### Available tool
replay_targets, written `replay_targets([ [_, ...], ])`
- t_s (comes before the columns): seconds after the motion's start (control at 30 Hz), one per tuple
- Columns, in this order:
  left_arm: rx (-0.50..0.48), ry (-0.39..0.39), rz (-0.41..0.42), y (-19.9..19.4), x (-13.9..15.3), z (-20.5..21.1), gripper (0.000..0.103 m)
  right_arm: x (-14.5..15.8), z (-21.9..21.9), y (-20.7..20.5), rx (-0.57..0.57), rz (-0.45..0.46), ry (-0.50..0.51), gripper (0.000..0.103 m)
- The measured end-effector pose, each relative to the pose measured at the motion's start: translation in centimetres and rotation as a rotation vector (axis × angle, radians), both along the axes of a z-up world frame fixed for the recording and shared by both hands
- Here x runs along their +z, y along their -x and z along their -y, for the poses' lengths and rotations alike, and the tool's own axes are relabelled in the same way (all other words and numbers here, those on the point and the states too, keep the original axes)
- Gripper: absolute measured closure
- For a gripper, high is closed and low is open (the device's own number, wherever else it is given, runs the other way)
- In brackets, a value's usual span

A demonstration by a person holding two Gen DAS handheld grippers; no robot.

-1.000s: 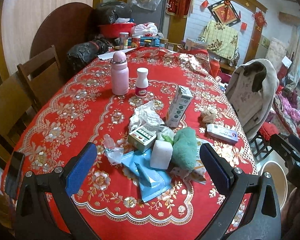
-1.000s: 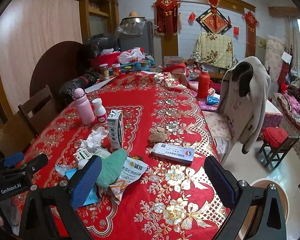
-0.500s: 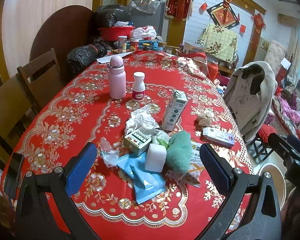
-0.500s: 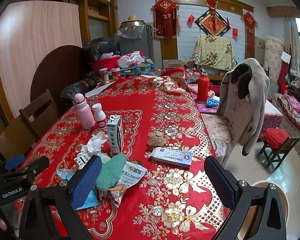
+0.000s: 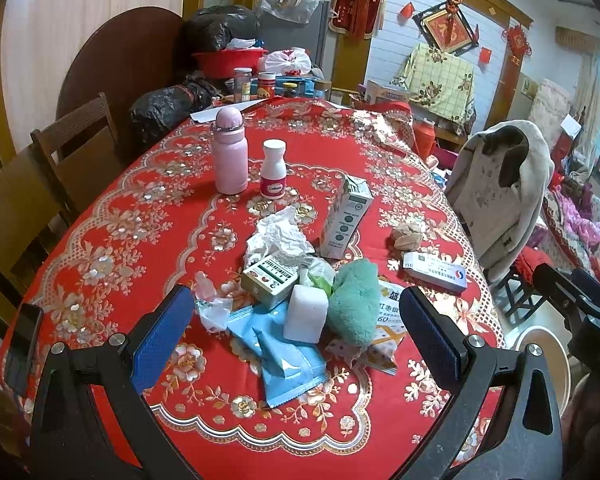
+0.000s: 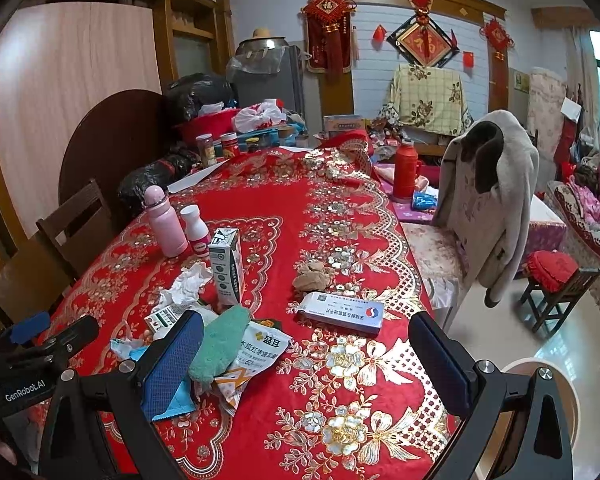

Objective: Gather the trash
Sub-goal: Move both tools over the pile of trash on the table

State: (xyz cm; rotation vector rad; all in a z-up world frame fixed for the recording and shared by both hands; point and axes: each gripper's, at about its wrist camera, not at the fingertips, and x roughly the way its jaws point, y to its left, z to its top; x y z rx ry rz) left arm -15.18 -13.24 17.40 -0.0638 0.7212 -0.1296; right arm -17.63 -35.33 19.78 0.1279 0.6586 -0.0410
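Trash heap: gathered near the close edge of the table (image 5: 112,216), on the red cloth; blue wrapper (image 5: 284,356), white block (image 5: 305,314), green cloth (image 5: 356,300) and printed snack bag (image 5: 388,320) overlapping one another, so probably dumped together rather than set out.
Crumpled tissue (image 5: 278,236): lying just behind the small green-and-white box (image 5: 272,280), touching it.
Clear wrapper scrap (image 5: 210,300): at the heap's left edge, just beside the left finger pad in the left wrist view.
Milk carton (image 5: 346,218): upright behind the heap; empty or not, impossible to tell.
Flat medicine box (image 6: 342,314): lying alone, to the right of the heap and apart from it, near a brownish wad (image 6: 312,274).
Pink bottle (image 5: 230,156) and white bottle (image 5: 274,176): upright side by side farther back, looking kept rather than thrown out.
Bin: pale round rim (image 6: 540,376) on the floor off the table's right corner, likely the drop point, hence handy to the right side.
Left gripper (image 5: 296,340): fingers spread wide, nothing between them, hanging over the heap without touching it, framing the blue wrapper and white block.
Right gripper (image 6: 308,360): likewise wide apart and empty, above the table's near right part, left pad in front of the green cloth.
Stage: judged at the start, nothing yet lifted.
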Motion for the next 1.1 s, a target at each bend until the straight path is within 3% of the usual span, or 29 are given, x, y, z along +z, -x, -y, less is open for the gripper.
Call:
replay_targets([
  [1.1,-0.008,0.009,-0.032,-0.9,-0.5,-0.7,0.001,-0.8,-0.4,-1.1,-0.016,-0.038,0.002,0.001],
])
